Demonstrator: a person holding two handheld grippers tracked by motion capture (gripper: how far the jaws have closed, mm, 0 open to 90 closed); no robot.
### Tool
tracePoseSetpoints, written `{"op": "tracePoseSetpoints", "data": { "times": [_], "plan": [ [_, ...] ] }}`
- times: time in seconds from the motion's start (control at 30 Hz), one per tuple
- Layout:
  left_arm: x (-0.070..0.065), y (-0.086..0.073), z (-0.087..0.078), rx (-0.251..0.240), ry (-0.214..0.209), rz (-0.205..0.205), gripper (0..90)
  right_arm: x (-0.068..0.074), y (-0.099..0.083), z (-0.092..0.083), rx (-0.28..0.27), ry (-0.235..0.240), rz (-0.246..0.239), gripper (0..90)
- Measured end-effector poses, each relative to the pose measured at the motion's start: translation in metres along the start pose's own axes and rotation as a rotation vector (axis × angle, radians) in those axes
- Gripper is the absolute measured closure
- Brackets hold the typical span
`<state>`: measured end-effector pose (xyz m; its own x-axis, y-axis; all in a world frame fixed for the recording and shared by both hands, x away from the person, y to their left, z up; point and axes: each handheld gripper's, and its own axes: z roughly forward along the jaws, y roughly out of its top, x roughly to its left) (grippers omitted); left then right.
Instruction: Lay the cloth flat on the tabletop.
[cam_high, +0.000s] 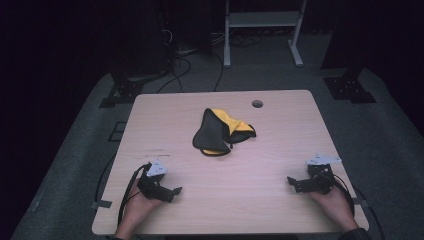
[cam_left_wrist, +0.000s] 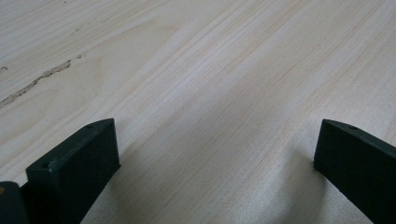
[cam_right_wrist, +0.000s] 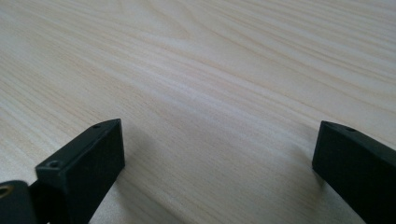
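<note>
- High view: cloth (cam_high: 222, 132), black and yellow, lies crumpled on table (cam_high: 280, 130), a bit beyond the middle, toward the far edge.
- Cloth is a loose heap, black side mostly to the left, yellow showing on the right and along the near edge.
- Left gripper (cam_high: 176, 191) sits at the near left of the table, held in left hand (cam_high: 141, 205), lying low on the wood, jaws pointing right toward the middle.
- Right gripper (cam_high: 291, 182) sits at the near right, held in right hand (cam_high: 336, 201), jaws pointing left toward the middle.
- Cloth lies well apart from both grippers, farther up the table and roughly between them; neither touches it.
- Left gripper is a little nearer the cloth than the right one.
- Left gripper view: left gripper (cam_left_wrist: 215, 154) has jaws spread wide, bare wood between them, nothing gripped; a scuff mark (cam_left_wrist: 37, 81) runs across the wood at the upper left.
- Right gripper view: right gripper (cam_right_wrist: 217, 154) has jaws spread wide too, bare wood grain between them, nothing gripped.
- Small round hole (cam_high: 257, 104) in the table sits near the far edge, just right of the cloth and apart from it.
- Cables trail from both grippers toward the near table edge.
- White frame (cam_high: 262, 22) stands on the floor beyond the table.
</note>
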<state>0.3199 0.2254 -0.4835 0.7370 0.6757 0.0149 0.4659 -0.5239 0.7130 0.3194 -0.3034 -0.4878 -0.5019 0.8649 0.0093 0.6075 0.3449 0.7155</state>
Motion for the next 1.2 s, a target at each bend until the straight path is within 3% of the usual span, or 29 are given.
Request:
{"op": "tracePoseSetpoints", "data": {
  "times": [0.3, 0.5, 0.9, 1.2],
  "plan": [
    [0.002, 0.000, 0.000, -0.003, -0.005, -0.003, 0.0, 0.000, 0.000, 0.000, 0.000, 0.001, -0.001, 1.4],
    [0.004, 0.008, -0.003, -0.041, -0.011, -0.011, 0.0, 0.000, 0.000, -0.001, 0.001, 0.002, -0.003, 1.4],
    [0.002, 0.049, 0.004, -0.109, -0.025, 0.005, 0.0, 0.000, 0.000, -0.001, 0.001, 0.002, -0.003, 1.4],
    [-0.005, 0.085, 0.027, -0.136, -0.056, 0.020, 0.0, 0.000, 0.000, -0.001, 0.002, 0.002, -0.003, 1.4]
  ]
}}
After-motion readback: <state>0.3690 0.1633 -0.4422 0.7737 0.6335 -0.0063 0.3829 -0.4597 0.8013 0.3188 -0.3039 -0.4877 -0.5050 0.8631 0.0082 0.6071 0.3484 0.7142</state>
